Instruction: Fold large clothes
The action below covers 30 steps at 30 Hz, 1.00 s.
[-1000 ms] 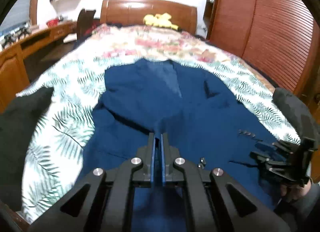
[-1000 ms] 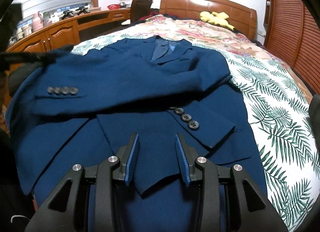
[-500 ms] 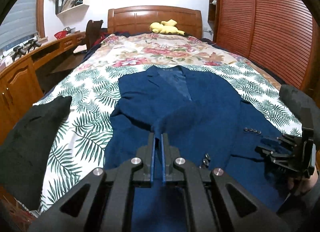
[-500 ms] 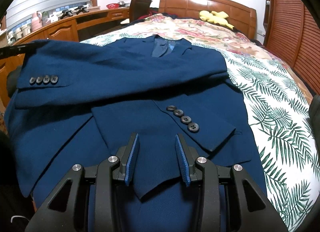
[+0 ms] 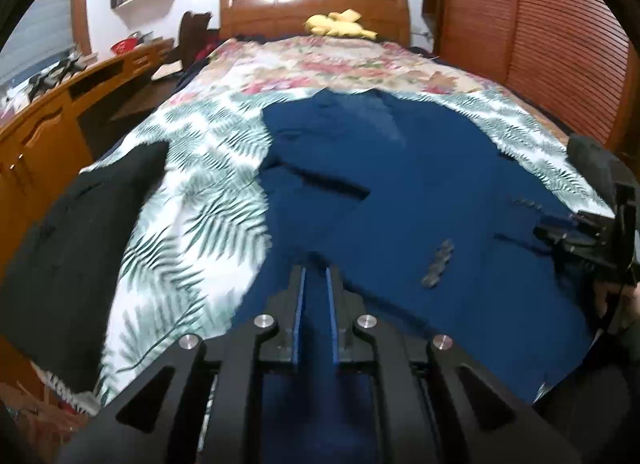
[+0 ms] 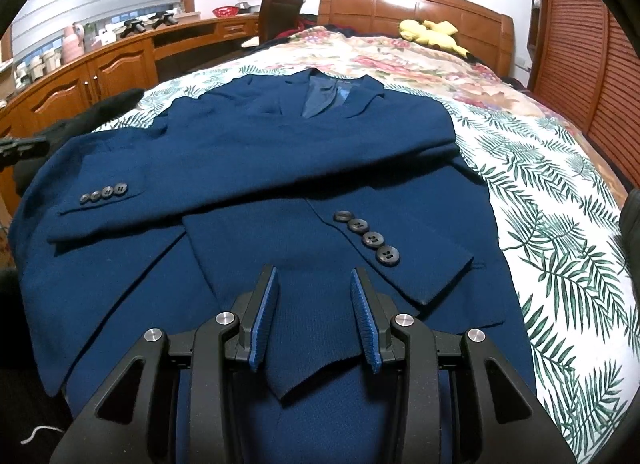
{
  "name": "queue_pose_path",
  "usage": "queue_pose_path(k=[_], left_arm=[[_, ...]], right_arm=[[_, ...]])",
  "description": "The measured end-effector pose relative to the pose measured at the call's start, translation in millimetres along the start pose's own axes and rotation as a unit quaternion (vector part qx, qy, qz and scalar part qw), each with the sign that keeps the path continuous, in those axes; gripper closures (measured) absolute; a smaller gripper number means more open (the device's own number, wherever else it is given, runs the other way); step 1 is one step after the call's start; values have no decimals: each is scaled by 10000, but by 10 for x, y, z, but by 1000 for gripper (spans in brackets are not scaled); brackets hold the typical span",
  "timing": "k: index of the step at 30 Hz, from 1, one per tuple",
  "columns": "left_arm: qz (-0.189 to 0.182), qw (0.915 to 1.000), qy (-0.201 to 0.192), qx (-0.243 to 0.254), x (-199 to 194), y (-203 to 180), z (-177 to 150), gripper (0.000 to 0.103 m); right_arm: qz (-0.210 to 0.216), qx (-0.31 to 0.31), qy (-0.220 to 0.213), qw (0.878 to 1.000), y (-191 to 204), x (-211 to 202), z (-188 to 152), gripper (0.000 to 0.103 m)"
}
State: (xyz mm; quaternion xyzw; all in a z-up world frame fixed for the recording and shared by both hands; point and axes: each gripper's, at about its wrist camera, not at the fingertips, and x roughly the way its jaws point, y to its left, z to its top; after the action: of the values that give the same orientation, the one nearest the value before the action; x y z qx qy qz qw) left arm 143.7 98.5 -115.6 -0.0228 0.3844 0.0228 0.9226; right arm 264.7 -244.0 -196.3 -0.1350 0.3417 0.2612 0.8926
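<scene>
Navy jacket (image 6: 304, 168) lies face up on the leaf-print bedspread (image 6: 560, 224), both sleeves folded across its front.

Left wrist view: left gripper (image 5: 314, 284) has its jaws narrowly parted over blue cloth; whether it grips the cloth I cannot tell. Right wrist view: right gripper (image 6: 314, 304) hovers over the hem, jaws wide apart, empty.

Both wrist views sit low and close over the blue jacket (image 6: 304, 168), facing the headboard (image 5: 316, 4) at 12 o'clock. They share jacket and bed.
</scene>
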Motion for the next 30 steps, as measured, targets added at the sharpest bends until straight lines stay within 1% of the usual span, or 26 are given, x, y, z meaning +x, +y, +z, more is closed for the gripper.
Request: queue_pose_path(k=[3, 8, 10, 14, 16, 17, 21, 28, 30], left_arm=[[56, 9999, 63, -71, -13, 154, -82, 90], [0, 9994, 253, -224, 6, 372, -247, 89], [-15, 9992, 333, -231, 38, 394, -304, 88], [-85, 9991, 365, -200, 49, 403, -349, 84], [-127, 9989, 404, -187, 72, 403, -368, 78], [-126, 9988, 448, -178, 91, 403, -372, 77], [-30, 9974, 707, -153, 213, 434, -452, 67], [-105, 9971, 703, -272, 266, 560, -499, 50], [-143, 9971, 678, -301, 269, 576, -506, 50]], right_arm=[[-14, -6, 7, 10000, 3, 13, -7, 65], [-4, 1, 1, 10000, 7, 21, 3, 65], [-8, -3, 1, 10000, 5, 25, 0, 65], [-18, -15, -12, 10000, 10, 22, -4, 64], [-36, -20, -19, 10000, 18, 13, -5, 64], [-52, -26, -23, 10000, 19, 14, -8, 64], [-113, -80, -24, 9999, 37, 24, -7, 64], [-87, -45, -2, 10000, 37, 31, -5, 63], [-66, 3, 47, 10000, 18, 18, 3, 62]])
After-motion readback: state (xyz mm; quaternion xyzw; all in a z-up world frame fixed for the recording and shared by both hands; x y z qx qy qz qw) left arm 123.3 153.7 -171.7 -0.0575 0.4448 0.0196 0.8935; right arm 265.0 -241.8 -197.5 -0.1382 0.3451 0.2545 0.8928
